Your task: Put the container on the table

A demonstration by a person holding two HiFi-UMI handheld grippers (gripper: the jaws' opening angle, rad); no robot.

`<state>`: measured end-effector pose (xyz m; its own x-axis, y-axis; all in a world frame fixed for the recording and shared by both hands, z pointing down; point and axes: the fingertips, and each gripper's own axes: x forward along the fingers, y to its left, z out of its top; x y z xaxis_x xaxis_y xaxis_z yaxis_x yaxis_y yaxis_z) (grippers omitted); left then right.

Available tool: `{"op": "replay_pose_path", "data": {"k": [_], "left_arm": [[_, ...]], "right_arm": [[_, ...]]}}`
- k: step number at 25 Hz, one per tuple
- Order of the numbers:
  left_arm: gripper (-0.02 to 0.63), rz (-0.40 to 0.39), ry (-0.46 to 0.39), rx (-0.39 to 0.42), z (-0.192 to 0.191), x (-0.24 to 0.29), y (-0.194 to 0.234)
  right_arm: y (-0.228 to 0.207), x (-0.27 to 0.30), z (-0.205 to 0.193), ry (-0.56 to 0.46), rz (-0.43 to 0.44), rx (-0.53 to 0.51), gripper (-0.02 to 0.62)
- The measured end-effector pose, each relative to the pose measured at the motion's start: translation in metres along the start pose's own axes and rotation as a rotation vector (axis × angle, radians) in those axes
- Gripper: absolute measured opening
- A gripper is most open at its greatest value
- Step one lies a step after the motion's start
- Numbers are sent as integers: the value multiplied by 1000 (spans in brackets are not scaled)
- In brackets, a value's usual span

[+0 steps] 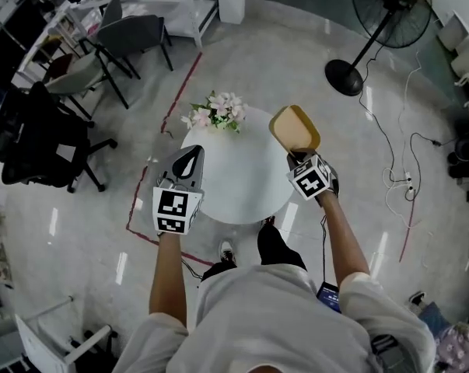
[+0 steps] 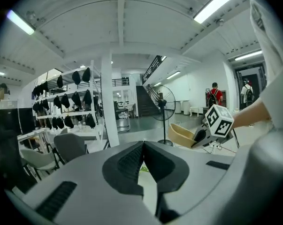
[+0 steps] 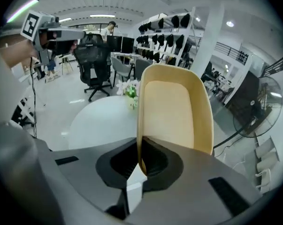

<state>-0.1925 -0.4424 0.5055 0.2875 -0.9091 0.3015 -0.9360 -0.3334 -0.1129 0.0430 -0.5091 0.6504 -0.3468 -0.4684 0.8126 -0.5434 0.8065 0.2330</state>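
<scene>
A tan oval container (image 1: pixel 295 128) hangs in the air over the right edge of the round white table (image 1: pixel 234 189). My right gripper (image 1: pixel 299 157) is shut on its near rim. In the right gripper view the container (image 3: pixel 175 109) stands up on edge from the jaws, its hollow side facing right, with the table (image 3: pixel 101 121) below to the left. My left gripper (image 1: pixel 189 158) is shut and holds nothing, above the table's left edge. The left gripper view shows its closed jaws (image 2: pixel 144 146), and the container (image 2: pixel 182 135) with the right gripper's marker cube (image 2: pixel 219 121) off to the right.
A small bunch of pink and white flowers (image 1: pixel 217 111) stands at the table's far edge. A pedestal fan (image 1: pixel 380 22) and floor cables (image 1: pixel 397 162) are at the right. Office chairs (image 1: pixel 43 142) stand at the left. Red tape (image 1: pixel 168 115) marks the floor.
</scene>
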Motion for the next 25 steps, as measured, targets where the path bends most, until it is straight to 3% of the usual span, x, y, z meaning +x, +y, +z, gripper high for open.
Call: {"op": "replay_pose_path", "data": {"k": [7, 13, 19, 25], "left_arm": [[15, 126, 114, -82, -42, 64, 27], [15, 202, 192, -127, -72, 77, 43], [15, 201, 216, -132, -84, 76, 40], [15, 163, 179, -98, -77, 68, 37]], "right_arm": [[-28, 148, -33, 235, 204, -111, 18], [-39, 218, -44, 368, 247, -261, 19], [-33, 233, -43, 382, 233, -326, 32], [-28, 211, -25, 303, 178, -266, 92]]}}
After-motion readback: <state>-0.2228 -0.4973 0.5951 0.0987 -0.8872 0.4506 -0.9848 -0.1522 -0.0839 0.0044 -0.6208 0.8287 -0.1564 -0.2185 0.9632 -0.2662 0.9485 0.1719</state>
